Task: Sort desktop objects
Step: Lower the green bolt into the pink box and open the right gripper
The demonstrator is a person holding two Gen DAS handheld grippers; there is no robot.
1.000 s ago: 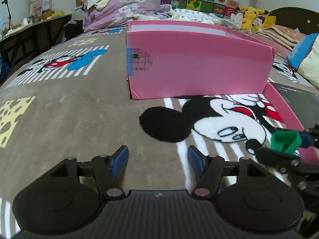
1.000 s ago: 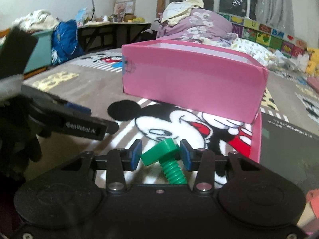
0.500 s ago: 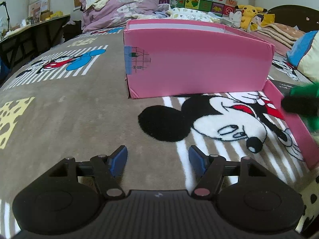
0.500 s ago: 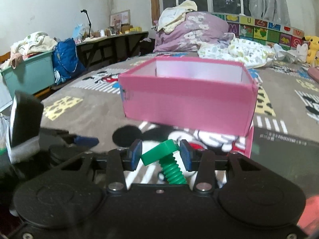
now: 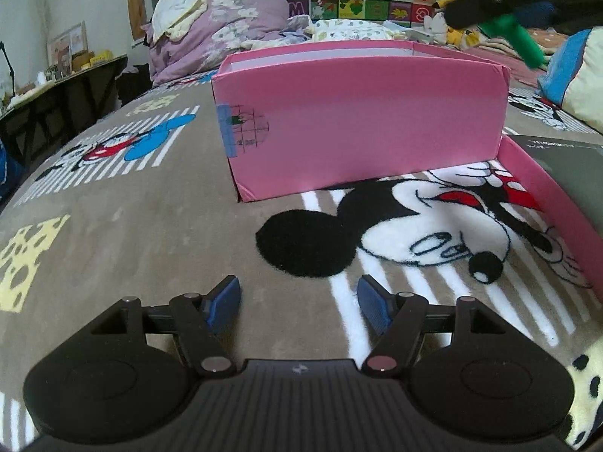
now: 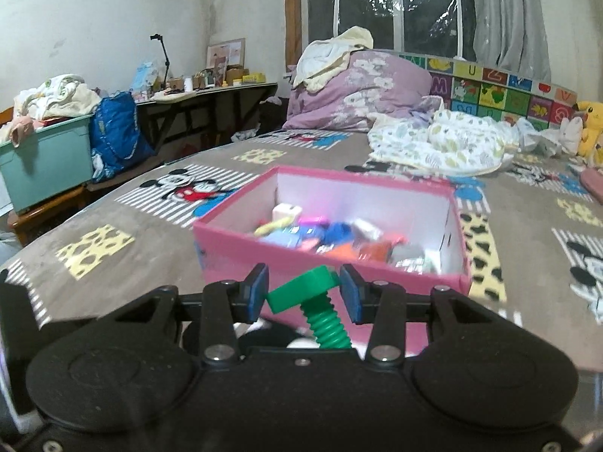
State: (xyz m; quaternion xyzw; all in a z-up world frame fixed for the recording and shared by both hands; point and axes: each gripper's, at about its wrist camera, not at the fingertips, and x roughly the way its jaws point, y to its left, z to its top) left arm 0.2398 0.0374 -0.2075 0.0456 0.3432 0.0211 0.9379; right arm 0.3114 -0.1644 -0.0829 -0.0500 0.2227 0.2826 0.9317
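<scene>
My right gripper [image 6: 303, 295] is shut on a green toy bolt [image 6: 316, 305], its head between the blue pads and its threaded shaft hanging down. It hovers above the near wall of a pink box [image 6: 331, 260] holding several small colourful toys. In the left wrist view the same pink box [image 5: 361, 120] stands ahead on the blanket, and the green bolt [image 5: 522, 43] shows high at the top right above the box's right corner. My left gripper [image 5: 299, 301] is open and empty, low over the blanket.
A pink lid [image 5: 554, 218] with a dark grey sheet [image 5: 565, 173] lies right of the box. The Mickey Mouse blanket [image 5: 132, 226] covers the bed. Bedding piles [image 6: 358, 86], a desk [image 6: 211, 94] and a teal bin [image 6: 45, 154] stand behind and to the left.
My right gripper has risen with the green bolt and moved forward, now looking down into the pink box. My left gripper has stayed open and nearly still.
</scene>
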